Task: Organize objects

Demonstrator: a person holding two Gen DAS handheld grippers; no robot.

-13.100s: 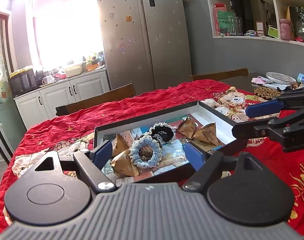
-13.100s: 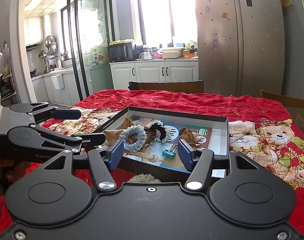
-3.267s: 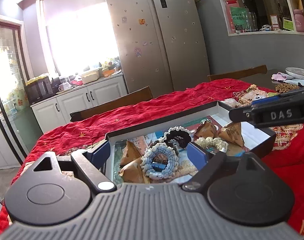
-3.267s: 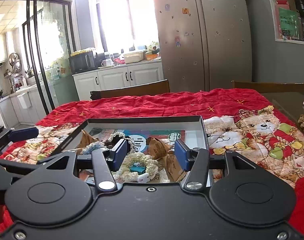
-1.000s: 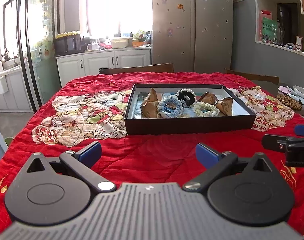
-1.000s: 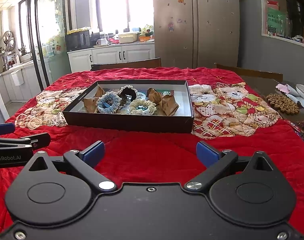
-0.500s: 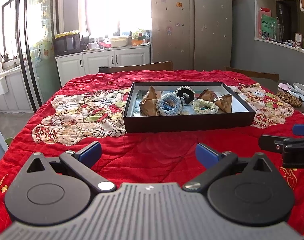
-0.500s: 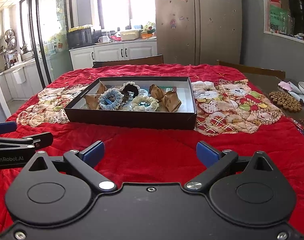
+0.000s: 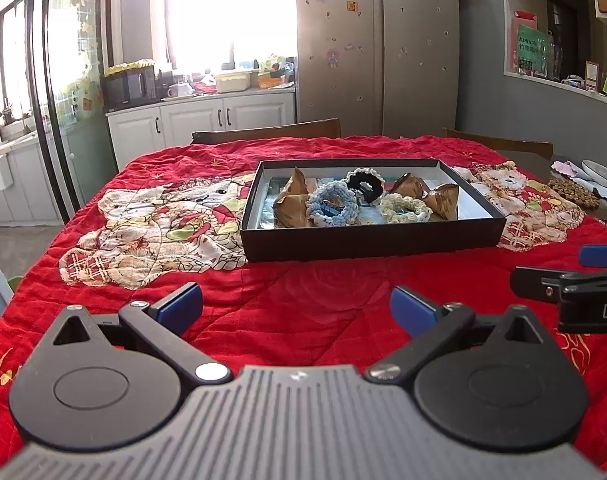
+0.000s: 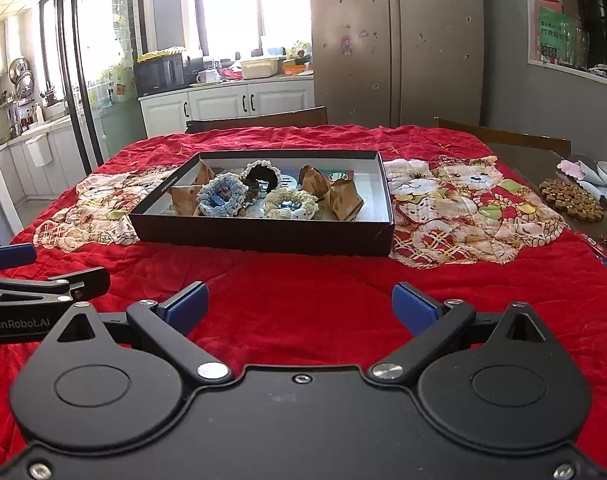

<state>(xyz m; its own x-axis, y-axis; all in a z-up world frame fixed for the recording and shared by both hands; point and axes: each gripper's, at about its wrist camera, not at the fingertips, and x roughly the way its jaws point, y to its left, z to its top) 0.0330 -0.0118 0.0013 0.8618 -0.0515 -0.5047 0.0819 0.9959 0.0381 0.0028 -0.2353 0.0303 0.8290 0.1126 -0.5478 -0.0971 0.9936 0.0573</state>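
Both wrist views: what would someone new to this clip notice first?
The black shallow box mid-table on the red quilted cloth stands out, holding blue, black and cream crocheted scrunchies among brown paper pyramids. Nearer the camera, the left tongs and right tongs hover open and empty over the cloth.

Your two wrist views sit low over the red cloth, side by side, facing the fridge. Both share the black tray ahead, well apart from you.
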